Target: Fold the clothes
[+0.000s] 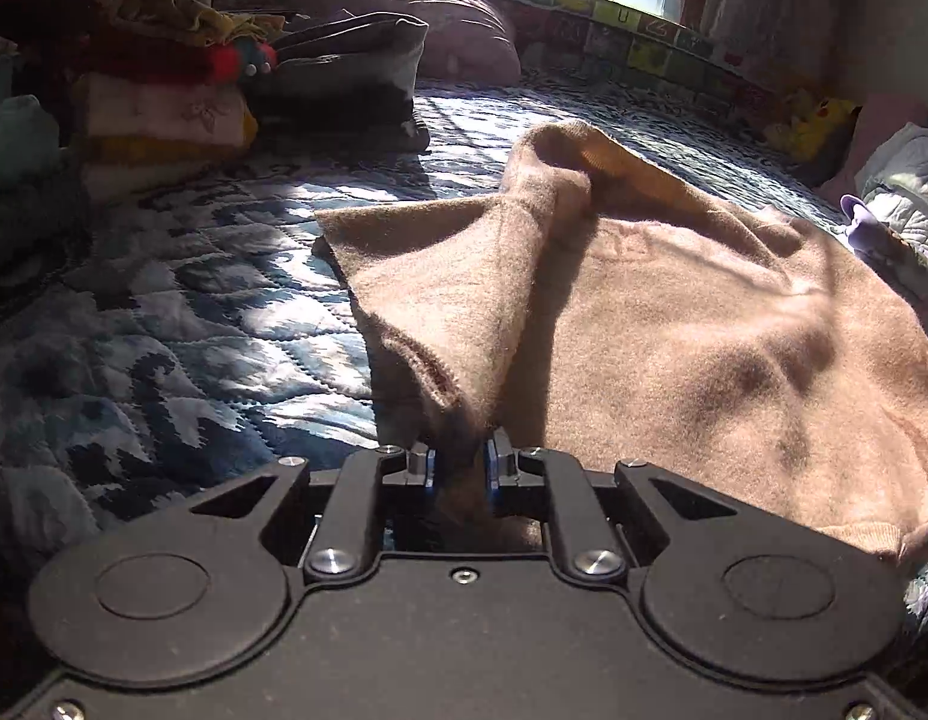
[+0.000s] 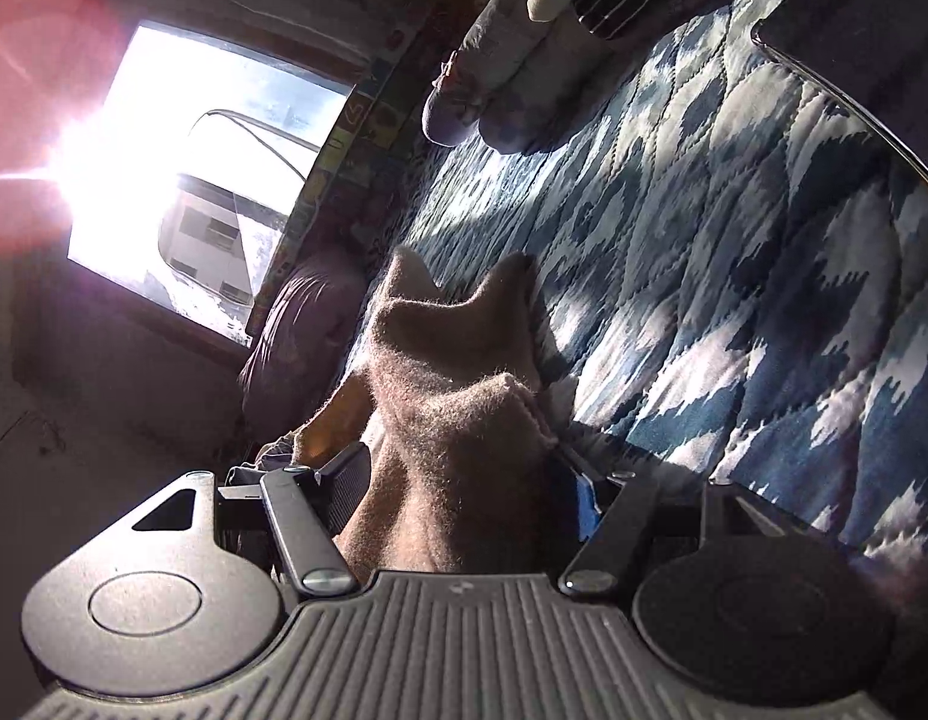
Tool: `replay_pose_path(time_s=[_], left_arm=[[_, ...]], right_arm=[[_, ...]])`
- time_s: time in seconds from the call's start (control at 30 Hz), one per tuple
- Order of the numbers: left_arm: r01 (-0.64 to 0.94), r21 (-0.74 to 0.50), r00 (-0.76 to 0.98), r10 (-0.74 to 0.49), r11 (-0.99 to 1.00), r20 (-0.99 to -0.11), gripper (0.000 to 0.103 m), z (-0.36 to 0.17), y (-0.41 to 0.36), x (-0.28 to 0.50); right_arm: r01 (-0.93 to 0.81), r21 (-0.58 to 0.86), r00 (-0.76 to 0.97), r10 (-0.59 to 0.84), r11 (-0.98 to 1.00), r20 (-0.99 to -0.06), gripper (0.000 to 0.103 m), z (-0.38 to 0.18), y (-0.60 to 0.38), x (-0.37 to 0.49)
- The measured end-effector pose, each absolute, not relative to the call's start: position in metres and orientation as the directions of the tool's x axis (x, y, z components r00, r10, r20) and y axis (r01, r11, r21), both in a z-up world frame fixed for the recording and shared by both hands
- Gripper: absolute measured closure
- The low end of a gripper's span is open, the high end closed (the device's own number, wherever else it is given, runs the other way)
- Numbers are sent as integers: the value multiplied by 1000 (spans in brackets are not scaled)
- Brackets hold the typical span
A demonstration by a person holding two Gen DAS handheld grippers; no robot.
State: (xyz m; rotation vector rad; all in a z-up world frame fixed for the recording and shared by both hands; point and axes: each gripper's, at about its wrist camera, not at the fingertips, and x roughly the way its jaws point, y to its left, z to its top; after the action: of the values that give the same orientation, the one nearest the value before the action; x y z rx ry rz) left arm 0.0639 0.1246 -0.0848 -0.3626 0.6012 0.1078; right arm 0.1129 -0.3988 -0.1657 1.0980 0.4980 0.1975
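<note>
A fuzzy light-brown sweater [image 1: 674,324] lies spread on the blue and white quilted bed [image 1: 182,312]. My left gripper [image 1: 461,462] is shut on a bunched fold of its near edge, and the cloth rises in a ridge away from the fingers. In the right wrist view, tilted sideways, my right gripper [image 2: 464,480] is shut on another thick bunch of the brown sweater [image 2: 452,396], which stands up between the fingers and hides the pads. The quilt [image 2: 734,276] runs behind it.
A stack of folded clothes [image 1: 158,114] and a dark pillow [image 1: 350,66] sit at the back left. A pink pillow [image 1: 458,30] lies under the window. A yellow plush toy [image 1: 818,120] and pale bedding [image 1: 902,180] are at the right. Slippers [image 2: 476,78] and a dark flat object [image 2: 860,42] sit at the quilt's edge.
</note>
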Motion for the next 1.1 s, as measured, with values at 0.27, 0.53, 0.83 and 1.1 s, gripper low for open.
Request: replay_pose_path(time_s=[0.27, 0.53, 0.83, 1.1], left_arm=[[-310, -722, 877, -107, 618, -468, 62, -82, 224, 105], [-380, -754, 840, -141, 536, -524, 62, -110, 268, 169], [-268, -653, 865, -120, 708, -486, 102, -88, 253, 200], [-305, -437, 870, 61, 846, -489, 102, -56, 279, 193]], right_arm=[[105, 898, 879, 383, 427, -284, 37, -168, -398, 115], [110, 886, 874, 381, 450, -302, 37, -168, -397, 118], [118, 877, 871, 375, 465, -316, 37, -171, -395, 128], [114, 857, 866, 372, 502, -333, 37, -170, -396, 133]])
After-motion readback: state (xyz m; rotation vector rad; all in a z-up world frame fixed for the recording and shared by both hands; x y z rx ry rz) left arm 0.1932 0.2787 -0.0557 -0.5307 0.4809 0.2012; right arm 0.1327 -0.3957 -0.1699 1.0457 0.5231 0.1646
